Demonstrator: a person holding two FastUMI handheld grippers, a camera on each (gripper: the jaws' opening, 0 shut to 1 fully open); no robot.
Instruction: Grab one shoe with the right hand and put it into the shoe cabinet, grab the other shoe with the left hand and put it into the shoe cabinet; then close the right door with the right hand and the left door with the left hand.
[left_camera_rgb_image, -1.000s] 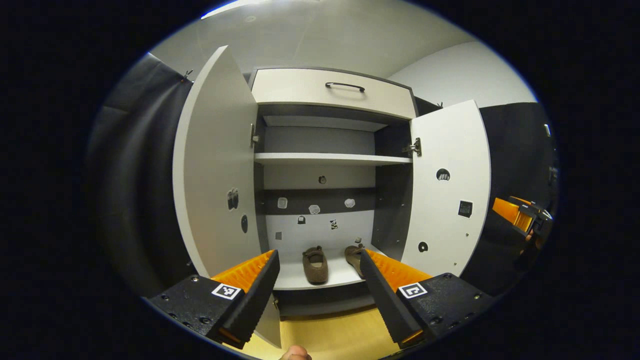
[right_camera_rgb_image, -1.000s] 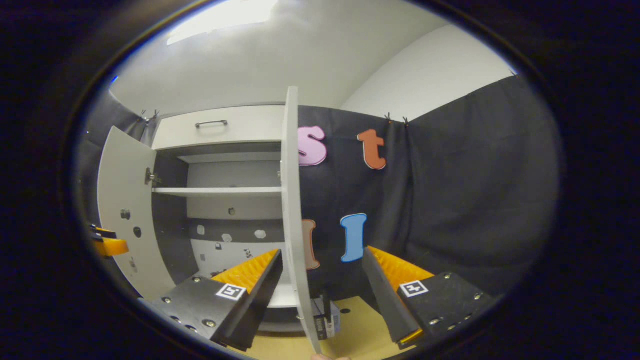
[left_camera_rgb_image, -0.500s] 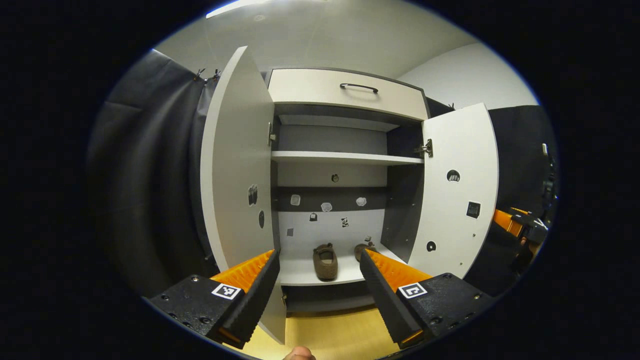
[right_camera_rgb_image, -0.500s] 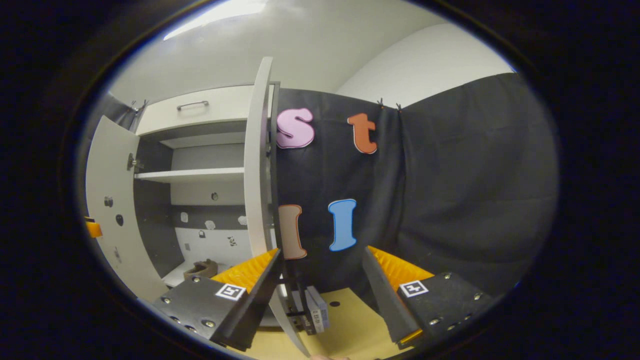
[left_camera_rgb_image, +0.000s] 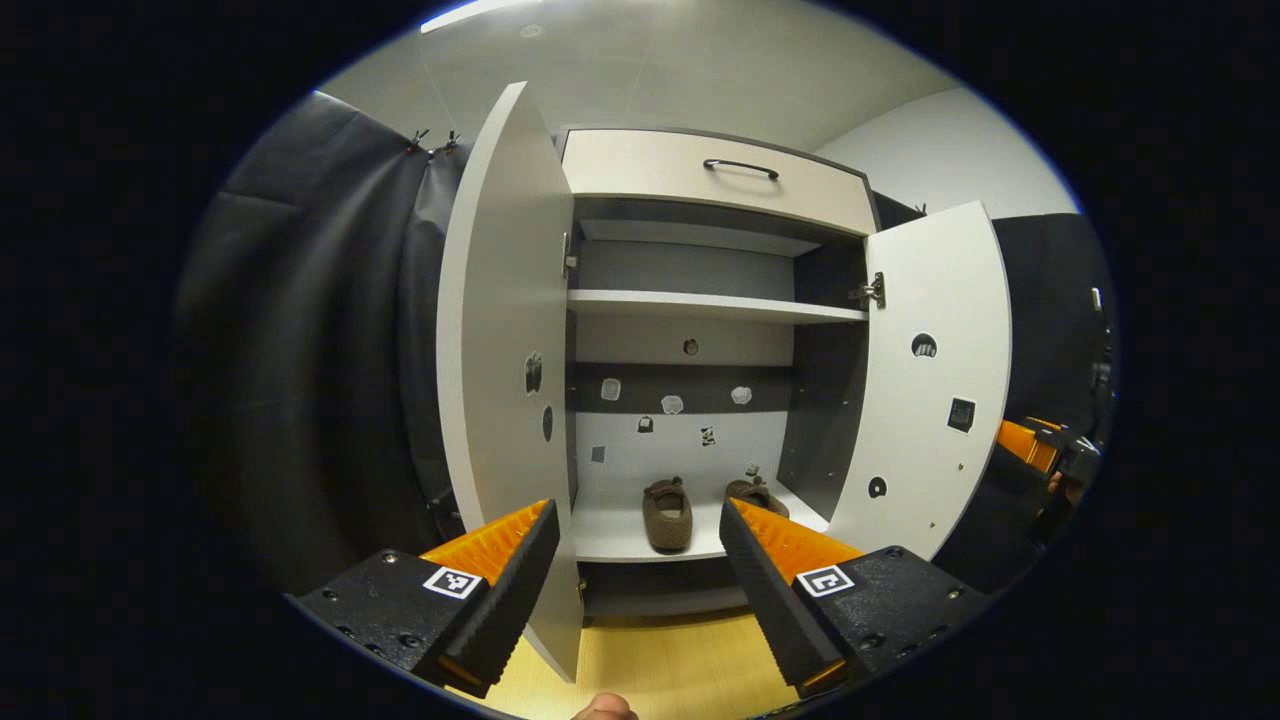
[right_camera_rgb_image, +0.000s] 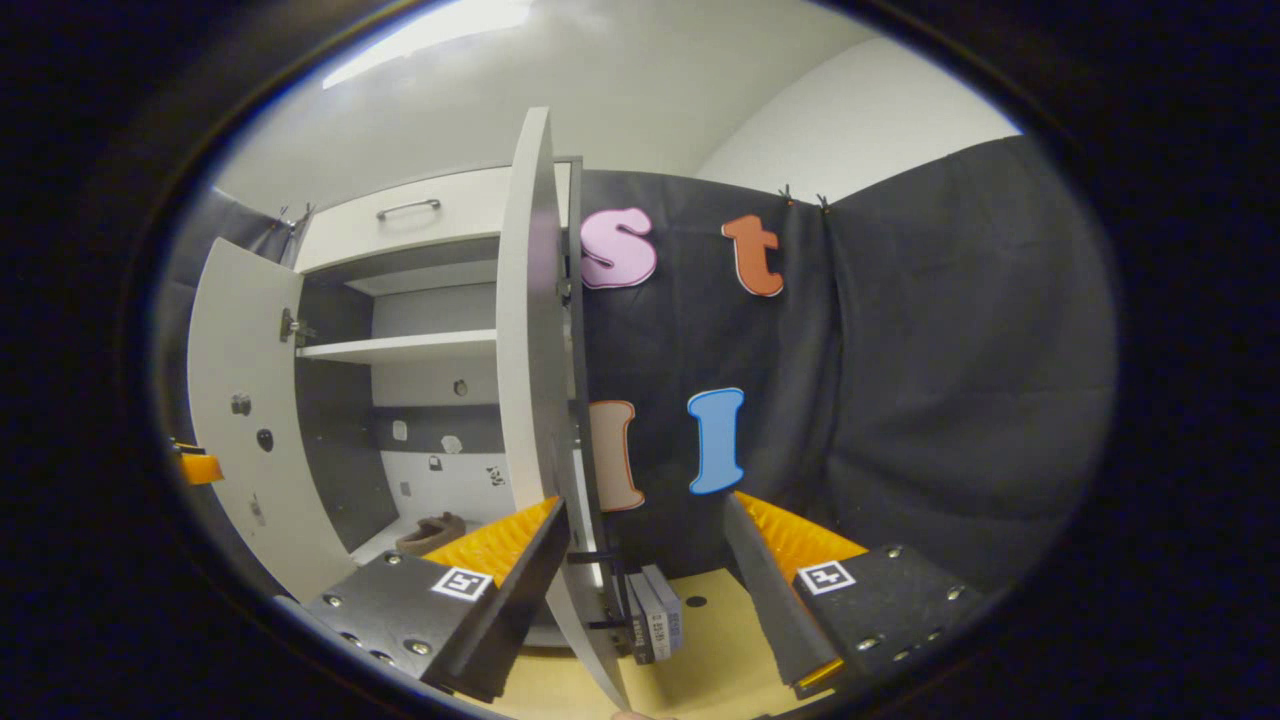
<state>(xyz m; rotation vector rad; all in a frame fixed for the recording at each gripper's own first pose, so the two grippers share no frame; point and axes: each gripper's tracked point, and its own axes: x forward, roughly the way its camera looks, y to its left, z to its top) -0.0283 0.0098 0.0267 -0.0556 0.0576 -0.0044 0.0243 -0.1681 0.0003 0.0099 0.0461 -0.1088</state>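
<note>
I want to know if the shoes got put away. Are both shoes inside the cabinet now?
Yes, in the left gripper view two brown shoes sit side by side on the bottom shelf of the open shoe cabinet.

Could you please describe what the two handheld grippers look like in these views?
Each gripper, left and right, has two wedge-shaped fingers with ribbed inner faces, mounted on black blocks dotted with screws. Each block carries a small square black-and-white marker. No cables or sleeves are visible. A fingertip peeks in at the bottom edge of the left gripper view.
</note>
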